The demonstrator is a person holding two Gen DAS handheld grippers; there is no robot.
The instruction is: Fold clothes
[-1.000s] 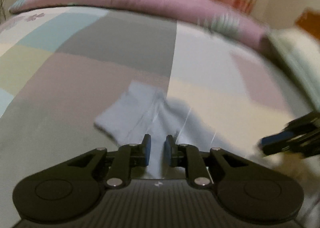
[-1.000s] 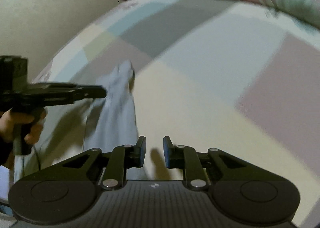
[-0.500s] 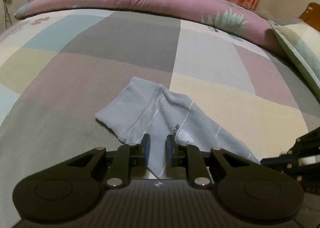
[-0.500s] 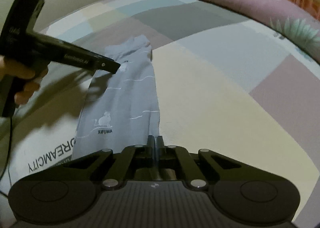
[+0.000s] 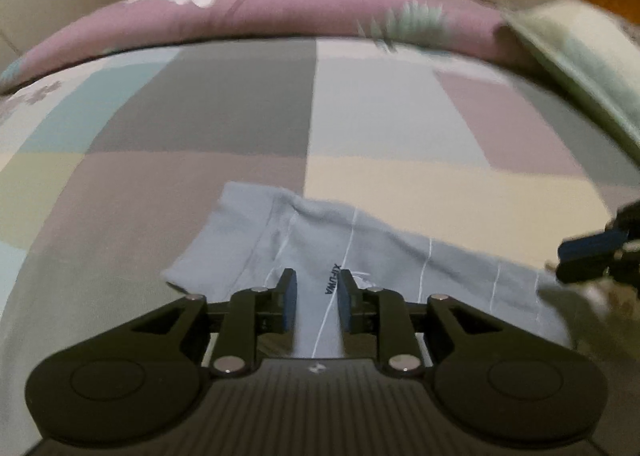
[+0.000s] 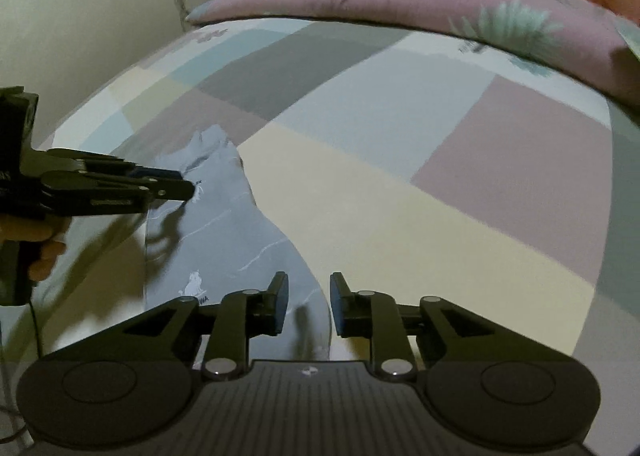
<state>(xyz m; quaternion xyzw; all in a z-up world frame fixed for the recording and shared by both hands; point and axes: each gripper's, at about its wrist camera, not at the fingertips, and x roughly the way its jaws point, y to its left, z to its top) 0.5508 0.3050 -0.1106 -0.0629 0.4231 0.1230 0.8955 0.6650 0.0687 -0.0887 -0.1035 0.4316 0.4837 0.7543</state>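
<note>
Left wrist view: the left claw (image 5: 313, 298) was spread over the blue-grey garment (image 5: 360, 256), which lay in a long strip on the bed (image 5: 440, 192). Looked thin, floppy, light.

Right wrist view: the right claw (image 6: 309, 302) was spread too, at the garment's near end; I'd pinch an edge or corner.

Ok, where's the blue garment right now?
The blue garment lies flat on the patchwork bedspread, right ahead of the left claw, centre-bottom of both wrist views.

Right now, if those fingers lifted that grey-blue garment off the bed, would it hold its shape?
Probably not. The grey-blue garment already lies wrinkled and bunched, so it likely droops. It looks thin, so likely light. On the patchwork bedspread it may drag along rather than slide cleanly.
</note>
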